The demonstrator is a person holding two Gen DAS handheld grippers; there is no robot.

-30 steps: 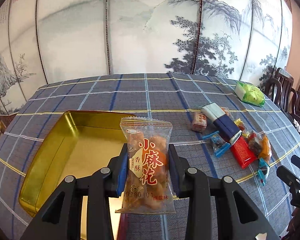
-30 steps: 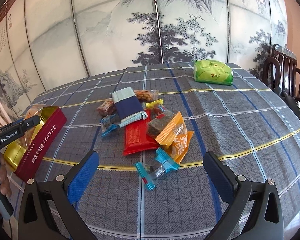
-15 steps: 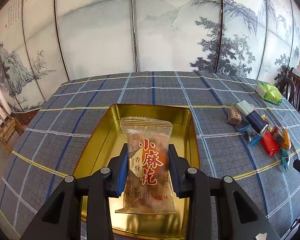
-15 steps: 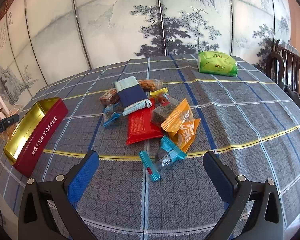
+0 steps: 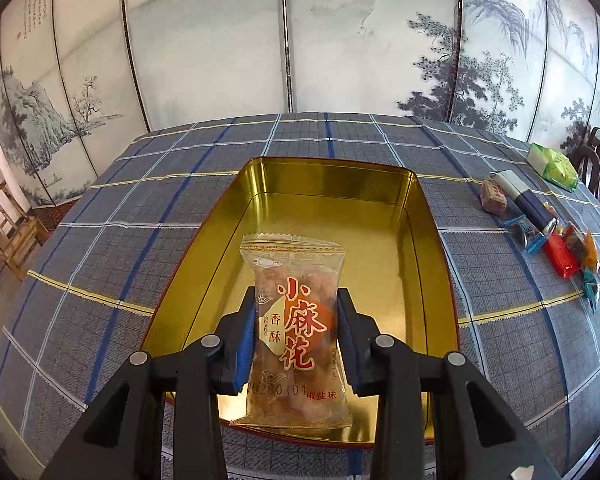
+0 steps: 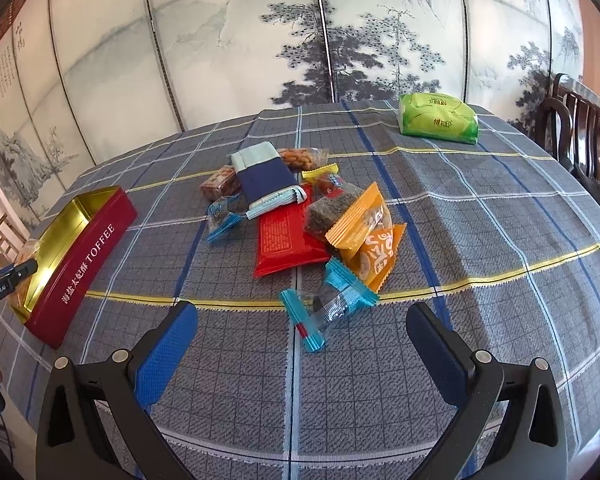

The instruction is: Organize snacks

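The left gripper (image 5: 296, 332), black with blue ribbed pads, is clamped on the sides of a clear crinkly plastic snack packet printed with large red Chinese characters (image 5: 296, 320), holding it upright above the open rectangular tin with a shiny gold inside (image 5: 420, 208); the packet's lower edge hides part of the tin's near rim. The tin sits on a round worktop covered in a blue-grey plaid woven cloth (image 5: 140, 208). In the right wrist view the tin (image 6: 88, 252) shows red outer walls lettered "TOFFEE", a side the left view does not show, and only the left gripper's tip reaches in at the frame edge. The right gripper (image 6: 302, 344) hangs with its jaws spread wide and nothing between them, above a small clear sweet wrapper with turquoise crimped ends (image 6: 328, 304). Beyond lies a loose heap: a flat glossy red foil pouch (image 6: 288, 236), orange packets (image 6: 364, 232), a navy and pale blue pack (image 6: 266, 178). A soft green tissue pack (image 6: 438, 118) lies apart, far back.
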